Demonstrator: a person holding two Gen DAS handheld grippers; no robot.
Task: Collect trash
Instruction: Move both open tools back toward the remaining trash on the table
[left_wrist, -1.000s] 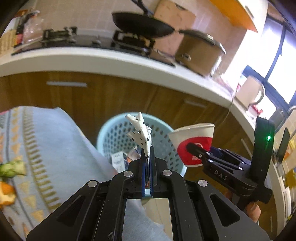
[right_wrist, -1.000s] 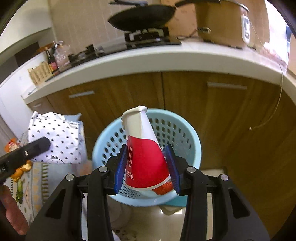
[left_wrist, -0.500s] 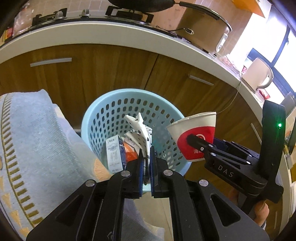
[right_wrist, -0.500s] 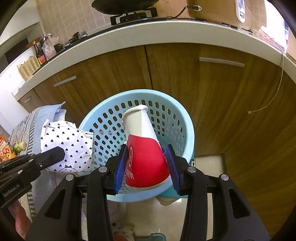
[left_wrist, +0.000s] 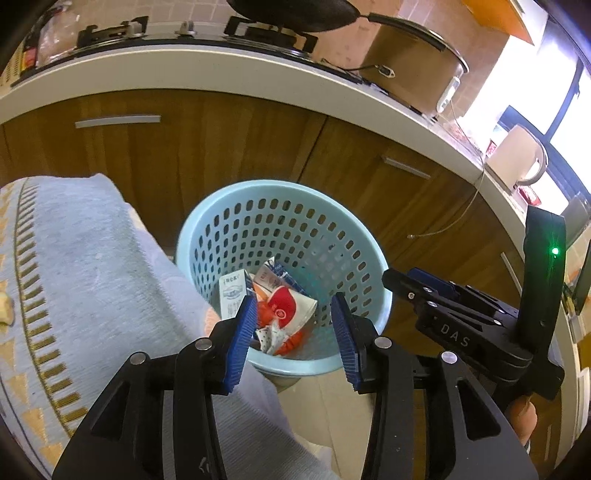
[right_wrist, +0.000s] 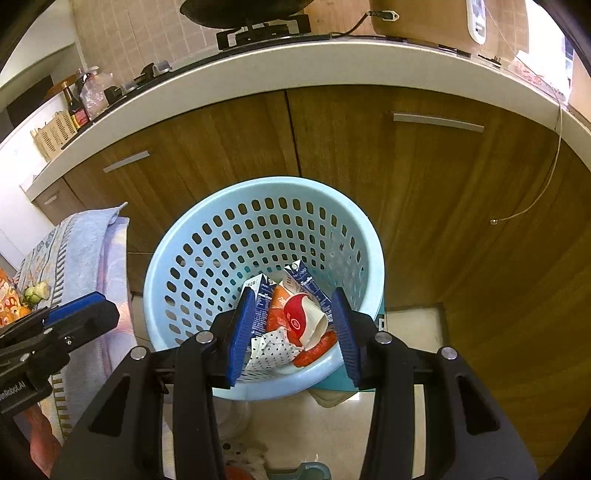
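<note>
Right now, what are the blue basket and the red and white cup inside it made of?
The basket looks like moulded plastic: smooth, slightly glossy pale blue, with even rows of punched holes. The cup looks like thin paper with a printed red band; it is creased and squashed, as card would be. Whether it has a coating inside, I cannot tell.
</note>
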